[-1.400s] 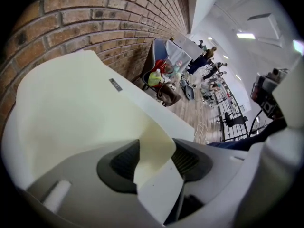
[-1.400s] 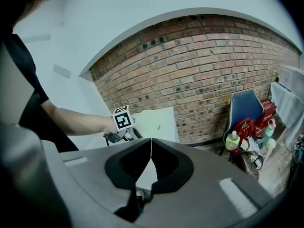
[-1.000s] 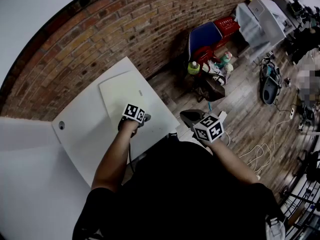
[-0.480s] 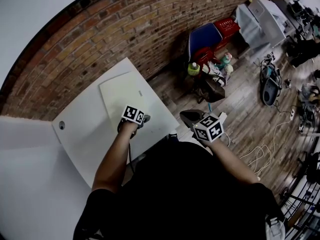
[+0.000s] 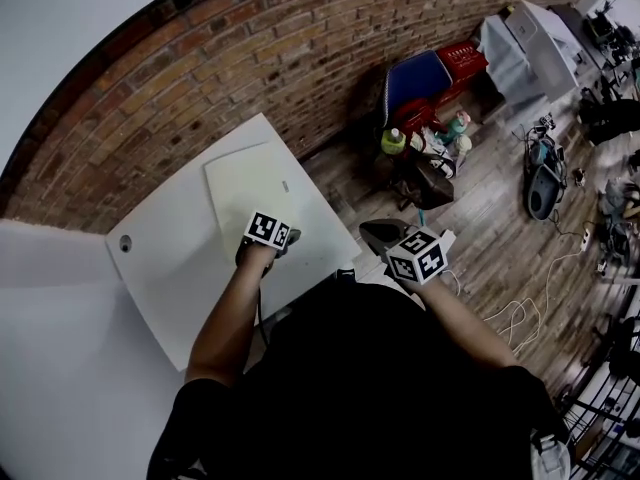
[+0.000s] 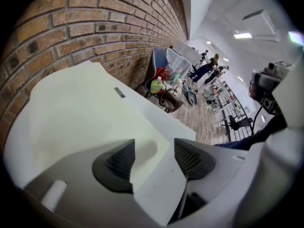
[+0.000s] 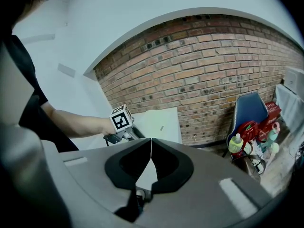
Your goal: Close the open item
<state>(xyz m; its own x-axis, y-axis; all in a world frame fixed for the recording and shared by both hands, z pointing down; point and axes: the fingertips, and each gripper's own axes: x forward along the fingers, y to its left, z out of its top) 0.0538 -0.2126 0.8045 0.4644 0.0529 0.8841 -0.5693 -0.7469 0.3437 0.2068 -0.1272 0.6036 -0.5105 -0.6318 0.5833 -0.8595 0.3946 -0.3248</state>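
Tiny label on white slab unreadable; tabletop near edge hidden under person's dark torso.

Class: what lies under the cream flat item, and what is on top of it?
The cream flat item lies on the white table; only a small grey label shows on top. Its inside and the tabletop beneath are hidden.

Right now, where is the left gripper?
Head view, left of centre: the left gripper is over the white table, open at the near corner of the flat pale item.
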